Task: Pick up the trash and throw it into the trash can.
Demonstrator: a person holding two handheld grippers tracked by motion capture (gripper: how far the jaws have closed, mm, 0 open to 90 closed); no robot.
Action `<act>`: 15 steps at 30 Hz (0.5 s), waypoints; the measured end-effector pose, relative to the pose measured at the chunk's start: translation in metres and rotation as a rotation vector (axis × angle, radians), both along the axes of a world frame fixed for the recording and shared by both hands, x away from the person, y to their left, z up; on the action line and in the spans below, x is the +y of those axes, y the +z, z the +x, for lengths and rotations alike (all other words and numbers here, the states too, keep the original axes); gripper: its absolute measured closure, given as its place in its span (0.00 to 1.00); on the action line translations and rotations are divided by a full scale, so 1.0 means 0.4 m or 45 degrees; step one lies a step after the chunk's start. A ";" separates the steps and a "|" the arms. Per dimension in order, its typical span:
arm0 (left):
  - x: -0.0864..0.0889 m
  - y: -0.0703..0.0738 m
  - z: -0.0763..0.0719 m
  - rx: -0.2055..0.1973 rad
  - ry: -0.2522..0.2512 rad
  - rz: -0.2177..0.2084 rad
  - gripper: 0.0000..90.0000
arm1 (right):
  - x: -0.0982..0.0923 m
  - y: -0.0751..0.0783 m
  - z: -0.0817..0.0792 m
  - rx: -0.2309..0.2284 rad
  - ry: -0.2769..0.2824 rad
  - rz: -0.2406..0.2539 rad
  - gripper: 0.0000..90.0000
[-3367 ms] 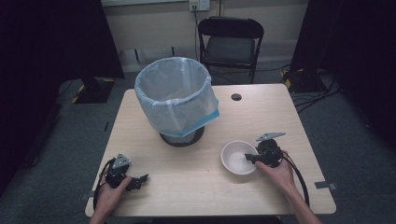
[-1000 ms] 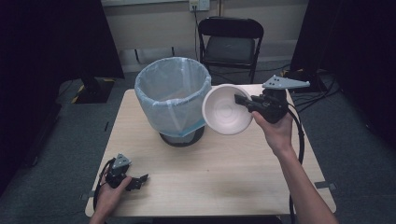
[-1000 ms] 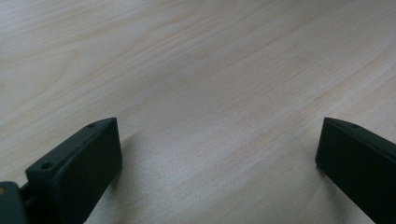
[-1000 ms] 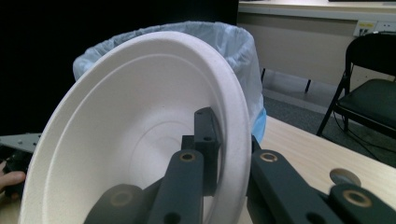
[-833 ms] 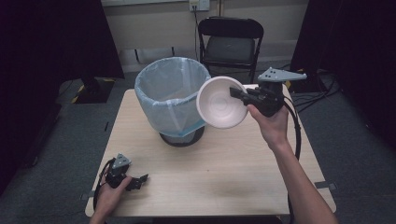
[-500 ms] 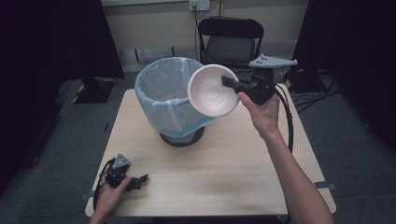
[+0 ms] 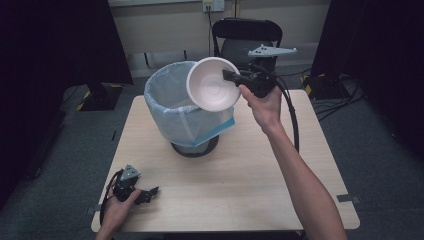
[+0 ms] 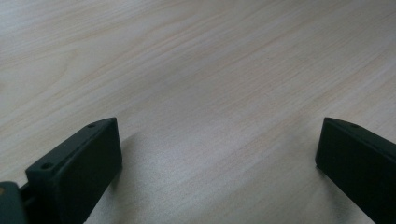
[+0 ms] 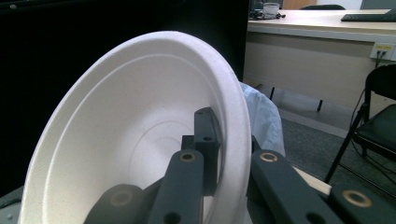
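Standing on grey carpet, pale woodgrain table (image 7: pixel 240 175), right claw (image 7: pixel 231 79) pinching round white bowl (image 7: pixel 212 83) rim, left claw (image 7: pixel 150 192) released, lined bin (image 7: pixel 175 105).

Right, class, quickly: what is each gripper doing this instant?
Left gripper: open, empty, low on the table.
Right gripper: shut on the bowl rim, by the bin.

dim room, table (image 7: pixel 235 175) evenly lit (soft jaw shadows), sharp.

Right gripper (image 7: pixel 229 78) raised, fingers clamped; left gripper (image 7: pixel 150 191) low, fingers apart.
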State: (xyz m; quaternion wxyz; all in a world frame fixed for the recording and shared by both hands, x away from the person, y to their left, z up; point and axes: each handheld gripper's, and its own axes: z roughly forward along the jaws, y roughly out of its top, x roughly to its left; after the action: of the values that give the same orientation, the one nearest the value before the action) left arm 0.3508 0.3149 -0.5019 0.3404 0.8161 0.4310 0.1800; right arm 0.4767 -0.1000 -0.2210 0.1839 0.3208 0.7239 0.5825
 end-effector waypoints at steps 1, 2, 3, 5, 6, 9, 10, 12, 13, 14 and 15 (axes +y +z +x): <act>0.000 0.000 0.000 0.000 0.000 0.000 0.00 | 0.014 -0.001 0.014 0.003 0.006 -0.004 0.96; 0.000 0.000 0.000 0.000 0.000 0.000 0.00 | 0.014 -0.001 0.014 0.003 0.006 -0.004 0.96; 0.000 0.000 0.000 0.000 0.000 0.000 0.00 | 0.029 -0.003 0.029 0.007 0.010 -0.004 0.96; 0.000 0.000 0.000 0.000 0.000 0.001 0.00 | 0.043 -0.002 0.043 0.008 0.009 -0.003 0.96; 0.000 0.000 0.000 0.000 0.000 0.001 0.00 | 0.043 -0.002 0.043 0.008 0.009 -0.003 0.96; 0.000 0.000 0.000 0.000 0.001 0.001 0.00 | 0.066 0.000 0.065 0.016 0.009 -0.003 0.96; 0.000 0.000 0.000 0.000 0.000 0.001 0.00 | 0.074 -0.001 0.071 0.019 0.007 -0.007 0.96; 0.000 0.000 0.000 -0.001 0.001 0.000 0.00 | 0.095 -0.006 0.092 0.032 0.006 -0.005 0.96; 0.000 0.000 0.000 0.000 0.000 0.000 0.00 | 0.095 -0.006 0.092 0.032 0.006 -0.005 0.96; 0.000 0.000 0.000 0.000 0.001 0.000 0.00 | 0.101 -0.009 0.099 0.041 0.005 -0.007 0.96; 0.000 0.000 0.000 0.000 0.000 0.001 0.00 | 0.113 -0.015 0.113 0.053 -0.008 -0.034 0.96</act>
State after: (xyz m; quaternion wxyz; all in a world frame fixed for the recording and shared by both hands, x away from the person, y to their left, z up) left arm 0.3508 0.3149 -0.5019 0.3400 0.8161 0.4310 0.1804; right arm 0.5219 -0.0547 -0.2268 0.1750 0.3327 0.7341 0.5655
